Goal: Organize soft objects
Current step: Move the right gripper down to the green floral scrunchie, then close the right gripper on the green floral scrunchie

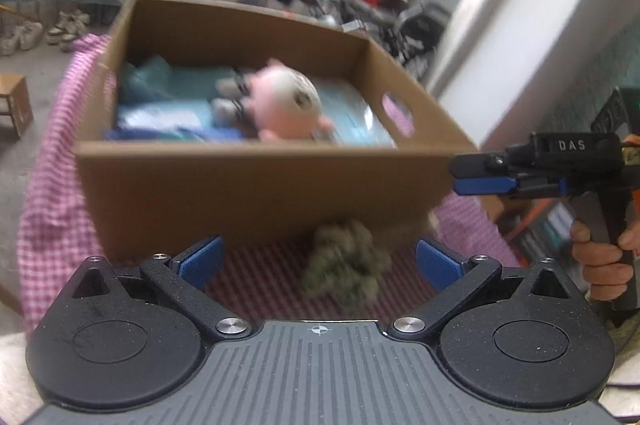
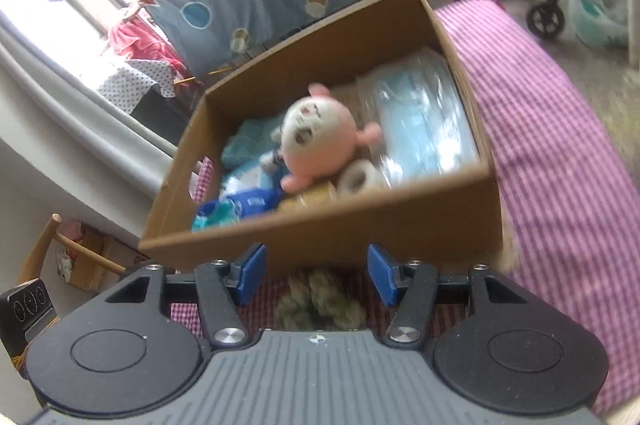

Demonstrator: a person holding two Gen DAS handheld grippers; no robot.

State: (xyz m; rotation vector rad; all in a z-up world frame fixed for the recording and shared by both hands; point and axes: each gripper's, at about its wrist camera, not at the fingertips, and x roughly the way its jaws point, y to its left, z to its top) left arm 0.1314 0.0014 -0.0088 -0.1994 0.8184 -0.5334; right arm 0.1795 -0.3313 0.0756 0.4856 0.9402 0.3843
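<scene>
Cardboard box already loaded, one olive-green fuzzy bundle left outside it.

On the pink checked surface the box holds a pink plush toy, blue folded cloths and a wrapped pack of blue masks; the fuzzy bundle lies against the box's near wall, at about 1 o'clock from the left gripper. Its fingers are spread fully, nothing between them yet. The right gripper, bundle just ahead of it at 12 o'clock, has its fingers partly apart and empty. The step in hand looks like picking up this last item: the next move calls for lowering spread fingers around the bundle, pinching it, then lifting over the near wall into the box.
</scene>
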